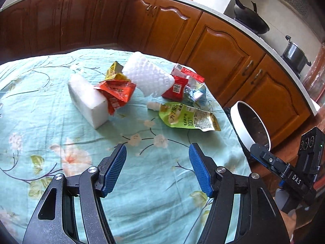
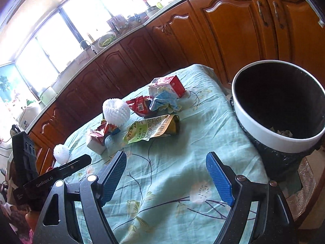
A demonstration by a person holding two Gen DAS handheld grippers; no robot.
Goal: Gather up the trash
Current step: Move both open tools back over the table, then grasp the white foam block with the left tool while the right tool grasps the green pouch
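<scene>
Both my claws, the left gripper (image 1: 157,156) and the right gripper (image 2: 166,164), hang spread and empty over the floral tablecloth (image 1: 61,122), trash pile (image 1: 142,85) at twelve o'clock, bin (image 2: 264,134) at two.

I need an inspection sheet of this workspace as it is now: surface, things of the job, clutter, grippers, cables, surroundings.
Surface: table with floral cloth, wrinkled.
Job's things: white foam block, orange wrapper leaning on it, foam net sleeve, red packet, green spout pouch, red-white carton, crumpled blue paper, small foam net ball; all loose on the cloth. Bin at the table's edge, some paper inside.
Clutter: nothing seen.
Grippers: left gripper open, empty; right gripper open, empty.
Cables: nothing seen.
Surroundings: wooden cabinets, wok, pot.
</scene>
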